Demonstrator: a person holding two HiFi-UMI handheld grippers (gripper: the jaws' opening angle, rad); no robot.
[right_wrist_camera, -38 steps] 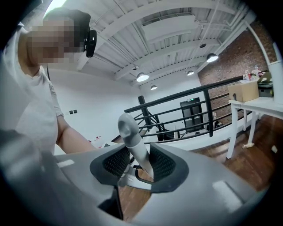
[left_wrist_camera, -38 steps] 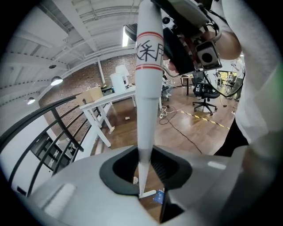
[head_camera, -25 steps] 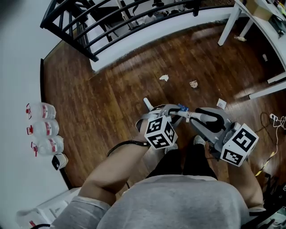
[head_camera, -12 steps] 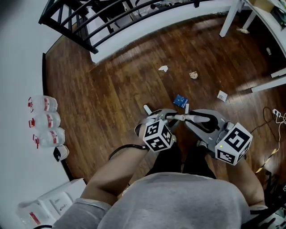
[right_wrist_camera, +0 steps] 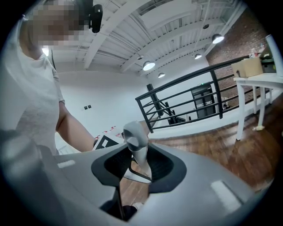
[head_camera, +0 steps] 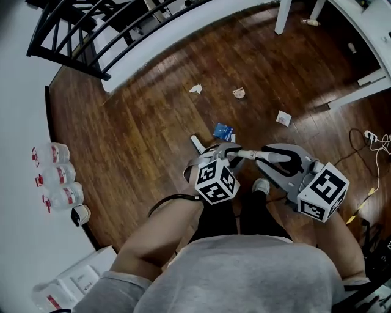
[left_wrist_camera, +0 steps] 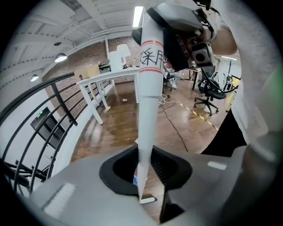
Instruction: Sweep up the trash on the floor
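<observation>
White broom handle (head_camera: pixel 247 154) spans both grippers: the left gripper (head_camera: pixel 225 153) clamps its shaft, the right gripper (head_camera: pixel 278 160) clamps its grey end. Just ahead lie four trash scraps (head_camera: pixel 223 131). Three water bottles (head_camera: pixel 55 175) line the left wall. Dark wood floor (head_camera: pixel 146 140), black railing (head_camera: pixel 91 43), white table legs (head_camera: pixel 282 15).

A: where's the trash sitting?
B: left scrap (head_camera: pixel 196 88) and right scrap (head_camera: pixel 239 93) side by side on the floor (head_camera: pixel 146 134), out toward the railing (head_camera: pixel 67 64); packet (head_camera: pixel 223 131) nearer, just ahead of the left gripper (head_camera: pixel 227 151); flat piece (head_camera: pixel 283 118) to its right
A: and around it?
B: bottles (head_camera: pixel 58 175) in a row along the left wall; table leg (head_camera: pixel 282 17) far ahead; right gripper (head_camera: pixel 269 157) just right of the left one, both on one handle (head_camera: pixel 247 154)
</observation>
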